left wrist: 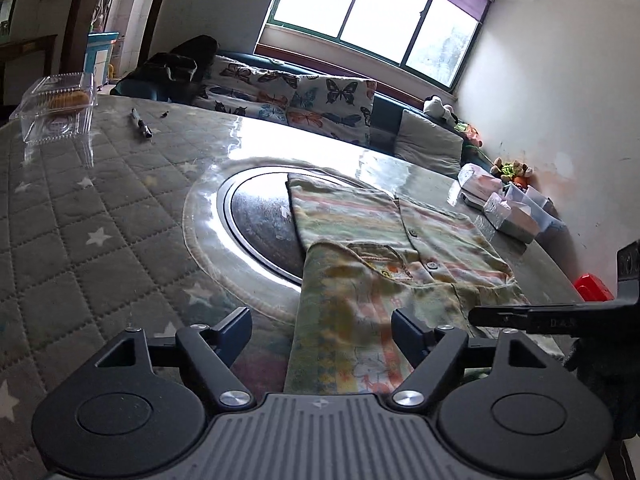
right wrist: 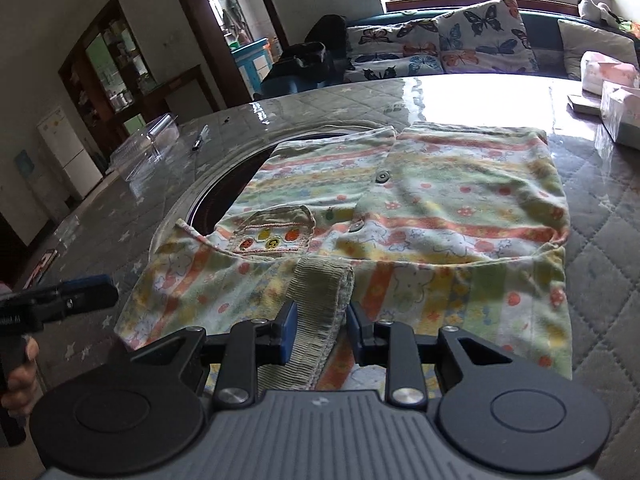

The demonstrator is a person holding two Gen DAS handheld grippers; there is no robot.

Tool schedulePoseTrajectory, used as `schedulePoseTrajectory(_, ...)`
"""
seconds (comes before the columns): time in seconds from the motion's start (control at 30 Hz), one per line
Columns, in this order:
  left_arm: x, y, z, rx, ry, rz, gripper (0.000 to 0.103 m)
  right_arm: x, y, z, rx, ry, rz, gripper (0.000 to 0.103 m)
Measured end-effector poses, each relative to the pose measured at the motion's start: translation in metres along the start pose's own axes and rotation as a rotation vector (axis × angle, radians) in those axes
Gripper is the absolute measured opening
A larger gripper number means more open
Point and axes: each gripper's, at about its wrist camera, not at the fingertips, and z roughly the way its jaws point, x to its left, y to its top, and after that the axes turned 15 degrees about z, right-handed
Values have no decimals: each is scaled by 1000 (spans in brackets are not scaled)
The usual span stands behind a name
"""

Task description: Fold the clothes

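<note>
Butterfly-cushioned sofa [left wrist: 304, 100] beneath bright window [left wrist: 372, 12]

Round inset [left wrist: 256, 216] in table partly hidden under patterned shirt [left wrist: 360, 248]. Clear plastic box [left wrist: 60, 108]: contents too blurry to ID. Tissue packs [right wrist: 616, 92] cut off at frame edge, right-wrist view.

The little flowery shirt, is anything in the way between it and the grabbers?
Nothing visible. The pastel striped flower-print baby shirt lies flat on the quilted grey table cover. The right gripper has its jaws around the ribbed green cuff. The left gripper is open right over the fabric.
</note>
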Motion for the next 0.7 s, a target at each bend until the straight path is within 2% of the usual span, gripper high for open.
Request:
schedulePoseTrajectory(0.1,-3,-2,-2,-1,-3,10,81,0,1,-1,-5,-6,6,27)
schedulePoseTrajectory(0.17,-3,-1,-3,-4,-2,11,81,-2,2,-1,-2,-7,22,34)
schedulePoseTrajectory(0.4,-4,-1,-4,-2,5,16,84,0,-2,-1,9,20,21,33)
schedulePoseTrajectory(0.47,-5,-1,-3,0,13,23,87,3,-2,-3,4,20,7,15)
schedulePoseTrajectory(0.53,-7,0,-2,1,19,33,90,5,-1,-5,-9,15,-8,7)
schedulePoseTrajectory(0.7,-13,-2,1,17,26,70,94,19,12,-30,-99,8,-86,7)
